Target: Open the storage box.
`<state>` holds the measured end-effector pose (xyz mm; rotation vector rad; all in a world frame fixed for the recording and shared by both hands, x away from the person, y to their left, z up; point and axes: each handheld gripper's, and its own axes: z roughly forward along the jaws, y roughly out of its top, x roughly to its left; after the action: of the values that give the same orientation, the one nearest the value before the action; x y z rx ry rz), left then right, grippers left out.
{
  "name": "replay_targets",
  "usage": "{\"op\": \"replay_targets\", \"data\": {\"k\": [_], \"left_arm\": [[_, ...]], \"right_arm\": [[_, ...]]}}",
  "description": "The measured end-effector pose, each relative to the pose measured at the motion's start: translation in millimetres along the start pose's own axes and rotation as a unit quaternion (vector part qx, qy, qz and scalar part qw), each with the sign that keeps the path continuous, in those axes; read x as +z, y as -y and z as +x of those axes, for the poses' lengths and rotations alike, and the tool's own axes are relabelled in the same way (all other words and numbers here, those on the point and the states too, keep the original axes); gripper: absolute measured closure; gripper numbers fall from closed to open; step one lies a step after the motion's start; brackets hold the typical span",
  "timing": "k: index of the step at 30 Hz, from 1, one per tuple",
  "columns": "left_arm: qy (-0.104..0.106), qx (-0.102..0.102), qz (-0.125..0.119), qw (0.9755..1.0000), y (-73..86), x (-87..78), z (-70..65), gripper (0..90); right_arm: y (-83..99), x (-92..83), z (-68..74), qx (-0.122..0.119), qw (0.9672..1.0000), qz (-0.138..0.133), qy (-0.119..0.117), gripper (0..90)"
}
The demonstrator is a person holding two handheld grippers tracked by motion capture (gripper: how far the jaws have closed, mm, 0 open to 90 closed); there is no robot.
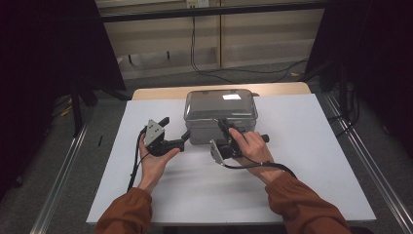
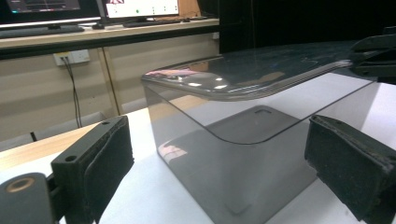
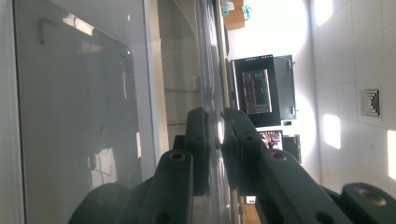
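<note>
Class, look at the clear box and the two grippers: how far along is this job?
Done: the right gripper is shut on the lid at the near edge of the clear box. In hand: the left gripper, jaws wide, sits beside the box's left corner, not touching it. Left: gripping the box and lifting the lid, which looks seated.

High view: fixed above the person's side, looking forward and down on the whole white surface [image 1: 302, 161], mid range. Left gripper view: low near the surface, level, close on a corner of the smoky clear box [image 2: 243, 140]. Right gripper view: rolled sideways, right up against the box lid's edge [image 3: 212, 84]. All three share the box [image 1: 220, 114].
</note>
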<state>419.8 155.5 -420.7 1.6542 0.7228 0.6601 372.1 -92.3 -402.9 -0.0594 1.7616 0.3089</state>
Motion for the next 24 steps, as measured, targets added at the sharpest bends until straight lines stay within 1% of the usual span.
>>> {"op": "replay_targets", "data": {"k": [2,5,8,9,11,12,13,14,16,17,21,24], "left_arm": [[-0.003,0.004,0.004,1.0,0.1,2.1,1.4,7.5],[-0.004,0.006,0.002,1.0,-2.1,6.0,1.4,7.7],[-0.001,0.016,0.003,0.9999,-4.8,10.5,-0.3,7.9],[-0.003,0.017,0.003,0.9998,-4.3,11.9,-0.4,9.3],[-0.002,0.011,0.005,0.9999,-1.8,14.8,-0.2,10.2],[-0.005,0.017,0.01,0.9998,-0.7,15.7,0.1,10.3],[-0.005,0.019,0.012,0.9997,0.3,16.5,0.0,10.5],[-0.005,0.02,0.013,0.9997,0.9,17.2,0.2,11.2],[-0.007,0.031,0.01,0.9994,1.3,18.2,1.2,16.2],[-0.007,0.033,0.008,0.9994,1.2,18.9,1.8,17.2],[0.001,0.022,0.005,0.9997,2.1,20.1,3.3,16.8],[0.002,0.02,0.004,0.9998,1.8,20.2,3.4,17.0]], "right_arm": [[0.0,0.3,-1.1,0.002,1.0,0.0,0.001,80.1],[-0.1,0.2,-1.9,0.001,1.0,-0.001,0.002,80.2],[-0.2,0.3,-2.3,0.003,1.0,0.0,0.003,80.2],[-0.4,0.1,-2.7,0.002,1.0,0.001,0.002,80.2],[-0.7,0.1,-3.1,0.0,1.0,0.0,0.003,80.2],[-0.6,0.0,-3.2,0.001,1.0,0.001,0.003,80.2],[-0.4,0.2,-3.5,0.001,1.0,0.0,0.002,80.2],[-0.3,0.2,-3.6,0.001,1.0,0.0,0.002,80.2],[-0.4,0.3,-3.7,0.001,1.0,0.0,0.002,80.2],[-0.5,0.2,-3.8,0.001,1.0,0.0,0.002,80.2],[-0.8,0.8,-3.8,0.001,1.0,0.0,0.001,80.2],[-1.3,1.4,-3.9,-0.001,1.0,-0.003,0.001,80.0]]}}
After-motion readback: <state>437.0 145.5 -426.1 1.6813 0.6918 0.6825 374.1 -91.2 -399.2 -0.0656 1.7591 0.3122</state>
